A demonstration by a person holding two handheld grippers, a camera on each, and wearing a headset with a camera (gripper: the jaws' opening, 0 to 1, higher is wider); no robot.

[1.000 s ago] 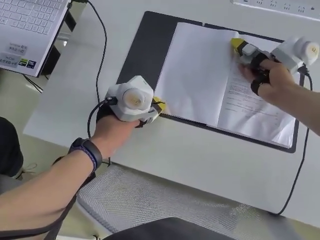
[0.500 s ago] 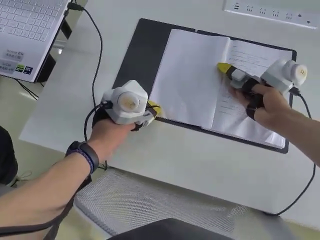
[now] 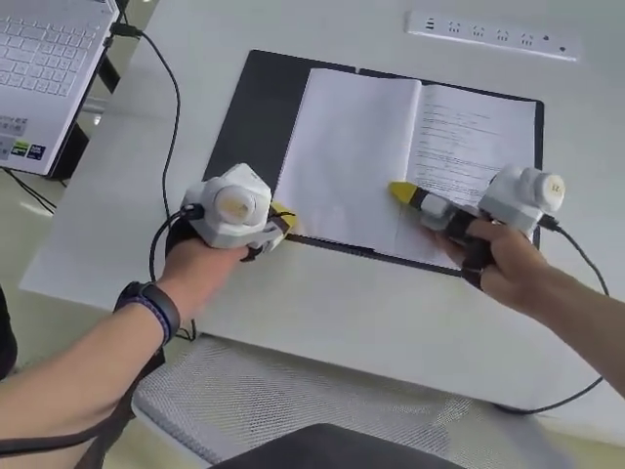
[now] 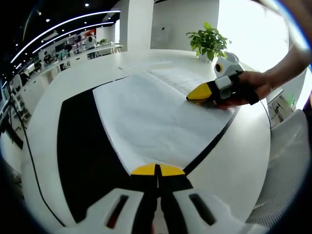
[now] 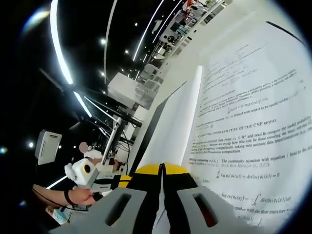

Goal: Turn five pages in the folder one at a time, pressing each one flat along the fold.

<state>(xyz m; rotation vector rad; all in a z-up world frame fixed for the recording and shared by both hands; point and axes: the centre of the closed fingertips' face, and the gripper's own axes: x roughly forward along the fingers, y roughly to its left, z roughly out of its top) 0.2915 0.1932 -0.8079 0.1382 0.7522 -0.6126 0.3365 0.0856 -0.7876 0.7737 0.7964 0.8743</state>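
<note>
Left gripper [image 3: 281,217]: jaws together, empty, is resting at the near edge of the folder [image 3: 249,107], which is lying open on the white table [image 3: 352,293]. Right gripper [image 3: 398,191]: jaws together, empty, is bearing down at the near end of the fold [image 3: 412,137] (the closer tool to it). The fold is running straight away from those tips, between blank page [image 3: 342,147] and printed page [image 3: 479,132].

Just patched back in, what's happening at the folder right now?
A person works an open folder on a white table with a gripper in each hand. The right gripper, jaws shut, has its tip down on the fold between the blank left page and the printed right page, toward the near end. The left gripper, also shut, sits at the blank page's near corner.
</note>
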